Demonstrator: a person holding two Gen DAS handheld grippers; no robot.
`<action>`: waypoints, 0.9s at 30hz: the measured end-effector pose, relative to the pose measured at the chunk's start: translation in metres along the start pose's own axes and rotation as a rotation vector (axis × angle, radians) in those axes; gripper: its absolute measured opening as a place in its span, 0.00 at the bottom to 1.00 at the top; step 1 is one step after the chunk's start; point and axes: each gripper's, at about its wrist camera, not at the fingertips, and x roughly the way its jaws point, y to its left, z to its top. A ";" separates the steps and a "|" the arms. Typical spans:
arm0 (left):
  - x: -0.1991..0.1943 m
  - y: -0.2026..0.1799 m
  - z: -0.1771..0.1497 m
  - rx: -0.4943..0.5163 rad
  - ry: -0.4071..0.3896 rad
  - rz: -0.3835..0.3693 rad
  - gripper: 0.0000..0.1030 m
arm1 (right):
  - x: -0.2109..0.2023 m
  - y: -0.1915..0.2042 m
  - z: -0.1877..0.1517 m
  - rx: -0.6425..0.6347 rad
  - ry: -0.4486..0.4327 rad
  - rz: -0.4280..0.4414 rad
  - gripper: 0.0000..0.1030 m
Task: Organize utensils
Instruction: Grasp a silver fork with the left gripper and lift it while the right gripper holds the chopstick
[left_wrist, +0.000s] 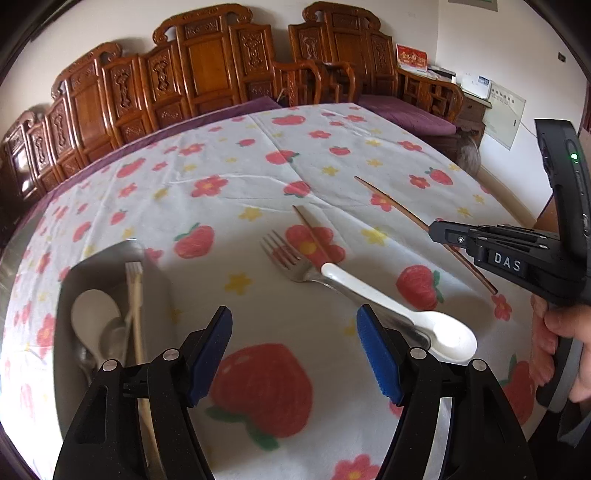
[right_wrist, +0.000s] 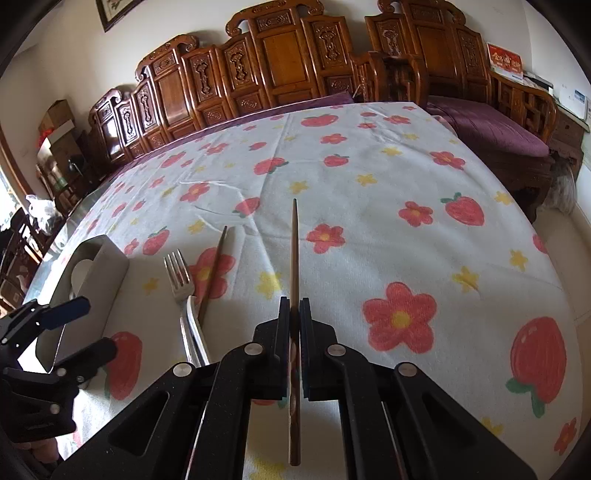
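My right gripper (right_wrist: 294, 308) is shut on a brown chopstick (right_wrist: 294, 251) that points away over the tablecloth; it also shows in the left wrist view (left_wrist: 391, 203), with the right gripper (left_wrist: 437, 230) around it. A second chopstick (right_wrist: 216, 269) lies beside a metal fork (right_wrist: 179, 275) and a white spoon (left_wrist: 399, 310). My left gripper (left_wrist: 293, 350) is open and empty, hovering between the grey utensil holder (left_wrist: 110, 258) and the spoon. The holder has a white spoon (left_wrist: 94, 314), a metal spoon and a pale fork (left_wrist: 135, 295) in it.
The table wears a white cloth (right_wrist: 369, 192) with strawberries and flowers. Carved wooden chairs (right_wrist: 280, 62) and a bench with a purple cushion (right_wrist: 495, 129) line the far side. The table's right edge (left_wrist: 517, 206) is near the right gripper.
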 end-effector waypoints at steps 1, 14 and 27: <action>0.007 -0.002 0.002 -0.007 0.013 -0.005 0.65 | 0.001 -0.001 0.000 0.000 0.002 0.000 0.06; 0.062 -0.014 0.011 -0.113 0.137 -0.049 0.65 | 0.003 -0.015 0.004 0.074 0.001 0.062 0.06; 0.059 -0.007 0.010 -0.175 0.147 -0.097 0.16 | 0.003 -0.004 0.006 0.038 -0.001 0.070 0.06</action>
